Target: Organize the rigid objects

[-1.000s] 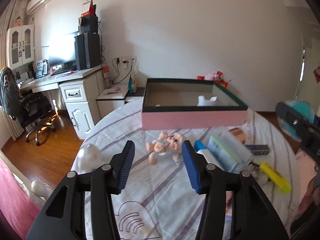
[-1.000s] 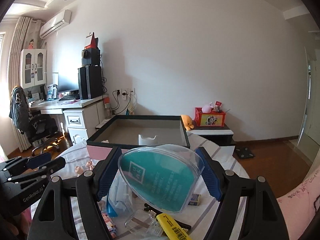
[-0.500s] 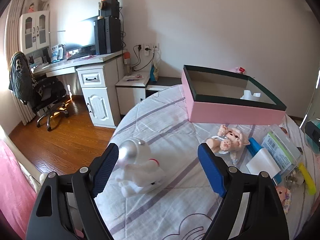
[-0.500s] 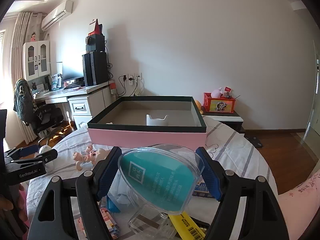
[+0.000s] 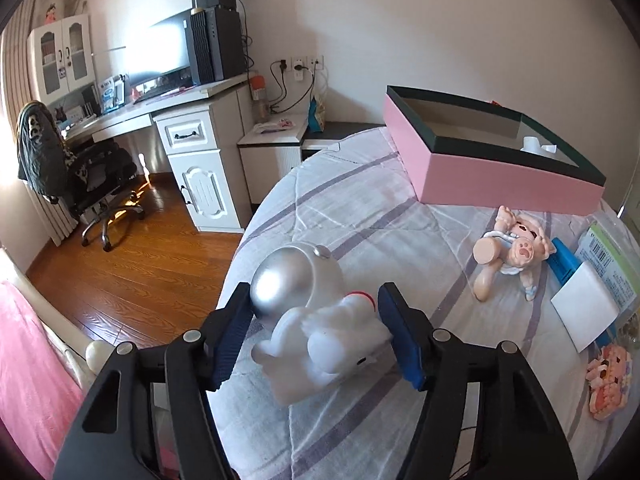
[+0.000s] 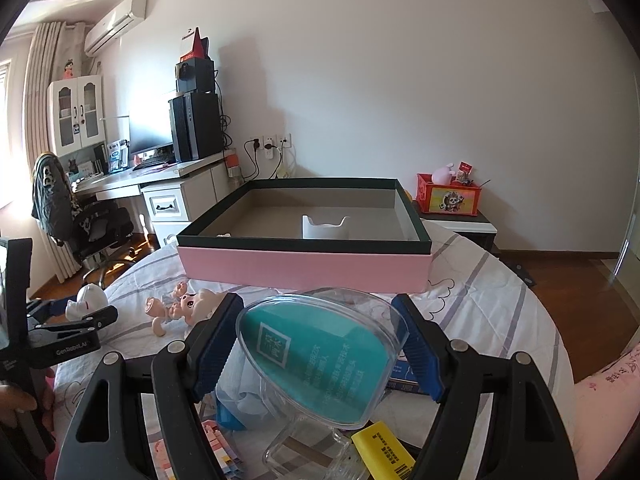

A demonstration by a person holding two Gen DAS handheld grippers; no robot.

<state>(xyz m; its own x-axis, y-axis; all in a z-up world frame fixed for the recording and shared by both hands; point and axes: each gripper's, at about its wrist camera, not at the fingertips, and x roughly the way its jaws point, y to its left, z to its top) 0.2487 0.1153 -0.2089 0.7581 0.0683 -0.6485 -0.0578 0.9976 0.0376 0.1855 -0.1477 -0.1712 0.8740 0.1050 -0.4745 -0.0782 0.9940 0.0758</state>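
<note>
The left gripper sits low over the striped bedsheet-style tablecloth with its blue pads on either side of the white plastic astronaut figure with the shiny silver helmet; the left pad looks like it's touching the helmet and the right one sits at the figure's body, so it's about closed on it, though whether it's truly squeezing yet is hard to call. The astronaut lies on its side near the table's left edge, well apart from everything else, which is probably why this hand went for it alone.

The right gripper is clamped across the clear plastic oval case with the teal card inside, pads on its two narrow ends; gripping it edge-on like that makes sense since the flat faces are too wide to span. It's held up above the pile, tilted toward the camera, with the big shallow pink box with the dark green rim straight ahead; that box looks like the drop spot, and it already has a small white holder in it.

The pink pig-like doll lies on its back just in front of the box, untouched; the yellow block with a barcode and the pink brick-built toy are in the clutter on the table too.
</note>
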